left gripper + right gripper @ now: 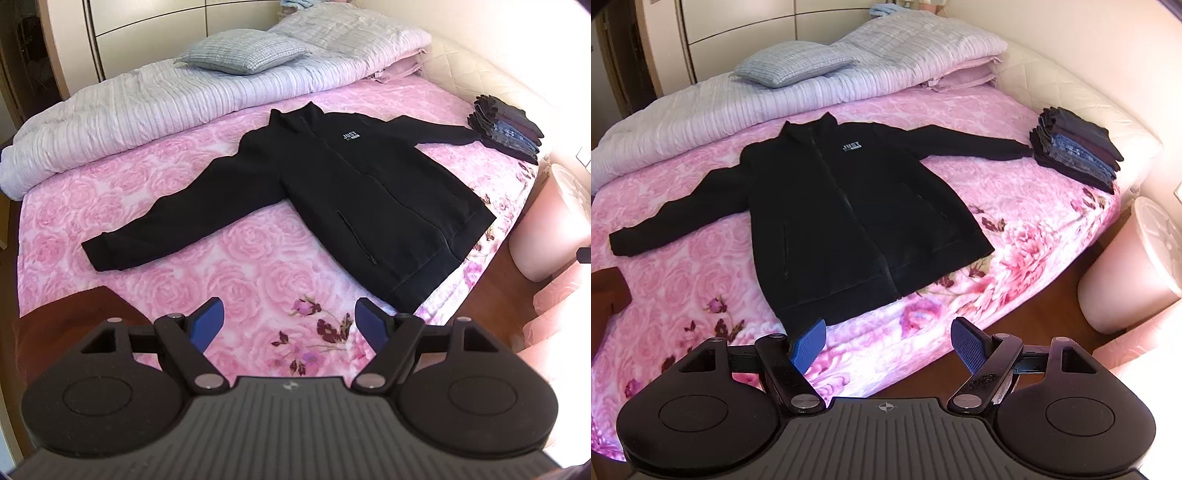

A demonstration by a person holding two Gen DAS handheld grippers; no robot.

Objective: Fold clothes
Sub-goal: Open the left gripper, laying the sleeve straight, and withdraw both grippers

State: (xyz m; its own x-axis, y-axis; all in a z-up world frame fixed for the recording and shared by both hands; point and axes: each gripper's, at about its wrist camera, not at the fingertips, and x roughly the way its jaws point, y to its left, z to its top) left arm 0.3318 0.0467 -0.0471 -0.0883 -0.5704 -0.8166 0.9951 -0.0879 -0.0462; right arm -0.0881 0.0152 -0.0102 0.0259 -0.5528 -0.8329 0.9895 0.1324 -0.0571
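A black zip jacket [332, 184] with a white "JUST" logo lies flat, front up, on the pink rose bedspread [184, 266], both sleeves spread out. It also shows in the right wrist view [842, 221]. My left gripper [290, 314] is open and empty, held above the bed's near edge, short of the jacket hem. My right gripper [888, 332] is open and empty, just in front of the hem at the bed's near edge. A stack of folded dark clothes and jeans [1075, 147] sits at the bed's right side, touching the jacket's right cuff.
A rolled striped duvet [147, 107] with a grey pillow [243, 53] lies along the far side. A pale round basket [1137, 266] stands on the wooden floor right of the bed. A brown garment [74, 317] lies at the bed's near left.
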